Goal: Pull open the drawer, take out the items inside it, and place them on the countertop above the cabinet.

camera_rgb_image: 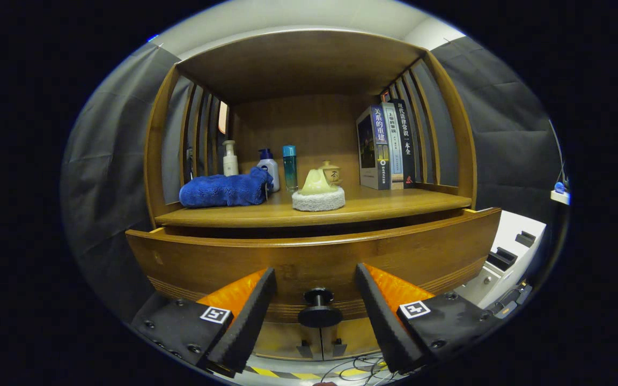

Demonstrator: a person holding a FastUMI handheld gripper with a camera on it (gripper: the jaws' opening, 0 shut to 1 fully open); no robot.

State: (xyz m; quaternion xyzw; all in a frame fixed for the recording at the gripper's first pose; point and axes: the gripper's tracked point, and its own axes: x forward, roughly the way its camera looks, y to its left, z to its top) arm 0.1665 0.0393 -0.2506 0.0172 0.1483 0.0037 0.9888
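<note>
A wooden drawer (309, 254) stands pulled a little way out of the cabinet, with a dark gap above its front. Its inside is hidden from here. A black round knob (318, 310) sticks out of the drawer front, between my two fingers and apart from both. My gripper (316, 284) is open, its black pads (252, 313) on either side of the knob. The countertop (373, 206) above the drawer carries a rolled blue towel (226, 190) and a pale yellow object on a white round pad (318, 195).
At the back of the countertop stand a white pump bottle (229, 159), a white bottle with a blue cap (269, 163), a teal bottle (289, 167) and a small jar (331, 172). Books (387, 146) lean at the right. A white unit (507, 254) sits right of the cabinet.
</note>
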